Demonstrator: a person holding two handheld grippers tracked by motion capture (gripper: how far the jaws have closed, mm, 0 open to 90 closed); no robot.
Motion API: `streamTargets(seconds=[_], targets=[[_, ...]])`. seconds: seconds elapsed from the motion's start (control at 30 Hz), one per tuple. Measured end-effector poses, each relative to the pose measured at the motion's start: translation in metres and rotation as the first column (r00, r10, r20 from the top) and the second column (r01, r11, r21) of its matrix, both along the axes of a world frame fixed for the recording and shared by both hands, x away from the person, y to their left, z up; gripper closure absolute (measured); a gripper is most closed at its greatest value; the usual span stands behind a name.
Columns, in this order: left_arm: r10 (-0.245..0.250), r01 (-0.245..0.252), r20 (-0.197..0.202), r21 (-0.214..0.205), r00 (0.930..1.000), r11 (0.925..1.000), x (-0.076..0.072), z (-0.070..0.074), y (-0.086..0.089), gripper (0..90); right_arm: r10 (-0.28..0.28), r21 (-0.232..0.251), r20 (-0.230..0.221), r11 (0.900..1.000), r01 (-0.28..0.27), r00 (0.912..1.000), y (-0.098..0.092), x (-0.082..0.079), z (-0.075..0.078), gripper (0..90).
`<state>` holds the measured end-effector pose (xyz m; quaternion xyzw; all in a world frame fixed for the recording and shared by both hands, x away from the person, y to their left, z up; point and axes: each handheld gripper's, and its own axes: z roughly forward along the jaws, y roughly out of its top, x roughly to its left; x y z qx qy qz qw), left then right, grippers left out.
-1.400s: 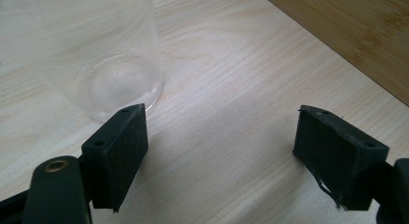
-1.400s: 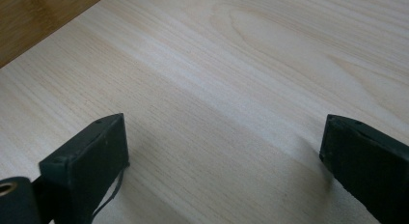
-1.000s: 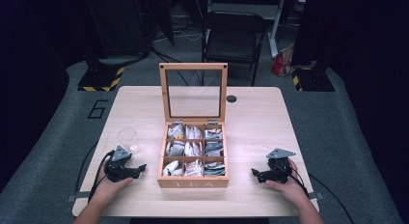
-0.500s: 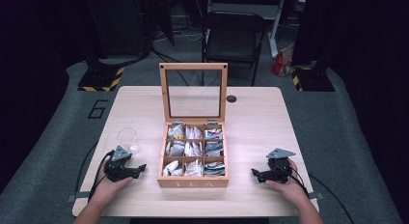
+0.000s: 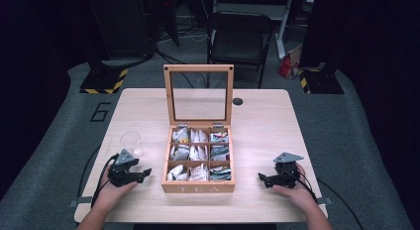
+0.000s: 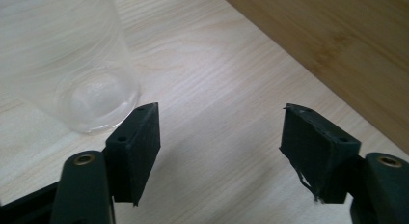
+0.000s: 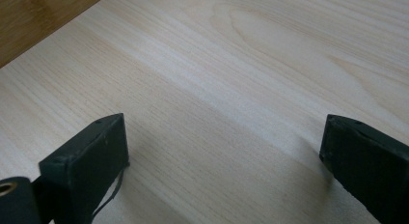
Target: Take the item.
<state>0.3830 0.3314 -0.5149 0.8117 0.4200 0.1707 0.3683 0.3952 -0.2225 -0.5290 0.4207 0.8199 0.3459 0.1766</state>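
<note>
Left gripper: we hold it low over the tabletop, its fingers spread apart with bare wood between them; they have just been closing a little and grip nothing.
Right gripper: our fingers stand wide apart over bare wood, holding nothing.
Glass: it stands upright just beyond our left fingers, its long axis vertical and its mouth up; in the left gripper view its base sits just ahead of the left-hand finger, whether touching we cannot tell.
Tea box: it lies between our two grippers, its lid raised upright on the far side, its front wall facing us.
Open room: bare wood runs from our right fingers to the box wall; our left fingers sit between the glass and the box side.
Edges: both our hands rest close to the near tabletop edge.
Change: against the earlier frames, glass, box and both hands lie as they did.
</note>
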Motion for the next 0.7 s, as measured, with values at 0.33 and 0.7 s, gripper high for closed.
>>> streamTargets(seconds=[0.33, 0.7], targets=[[0.001, -0.001, 0.0, -0.014, 1.0, 0.9999, -0.004, 0.009, -0.002, 35.7, -0.001, 0.0, -0.001, 1.0, 0.001, 1.0, 0.0, 0.0, 0.0, 2.4], [0.009, -0.007, 0.026, -0.045, 0.9996, 0.999, -0.006, 0.018, -0.002, 37.7, -0.001, 0.001, 0.0, 1.0, 0.001, 1.0, 0.0, 0.0, 0.0, 2.4]])
